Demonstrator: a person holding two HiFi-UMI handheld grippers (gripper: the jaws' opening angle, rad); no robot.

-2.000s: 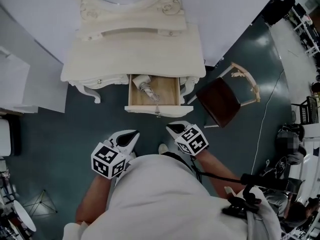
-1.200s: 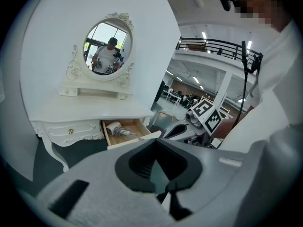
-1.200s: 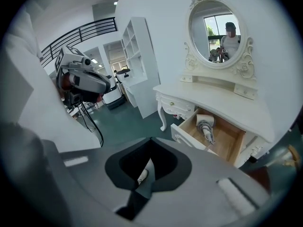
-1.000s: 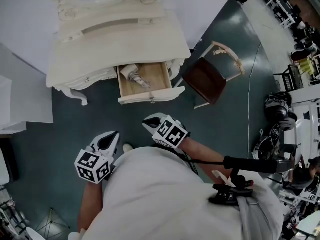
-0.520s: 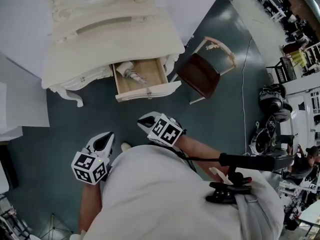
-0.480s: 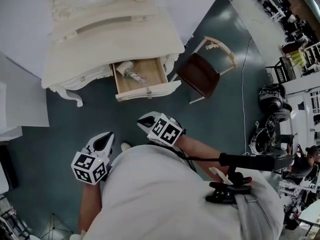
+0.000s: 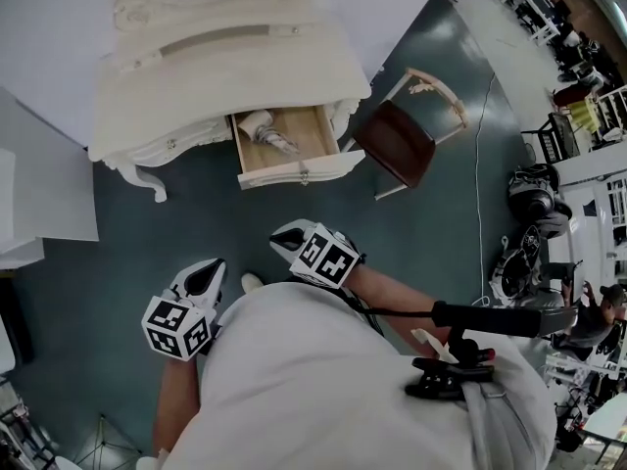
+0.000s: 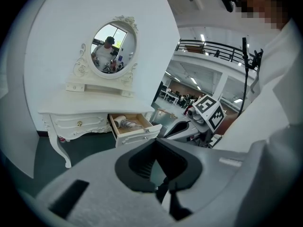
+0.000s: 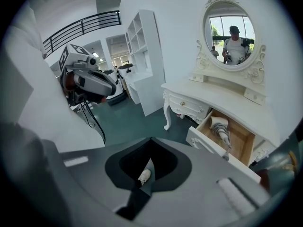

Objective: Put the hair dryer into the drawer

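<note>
At twelve o'clock, the pale hair dryer (image 7: 269, 133) is seen lying in the open wooden drawer (image 7: 294, 172) of the cream carved desk (image 7: 225, 67). Both the left gripper (image 7: 208, 274) and the right gripper (image 7: 284, 235), pressed together and empty, are now held farther back from it; placement is judged done.

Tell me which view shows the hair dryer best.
Head view: it looks straight down into the open drawer, showing the hair dryer whole. Right gripper view shows it obliquely; left gripper view, small behind the drawer's side.
</note>
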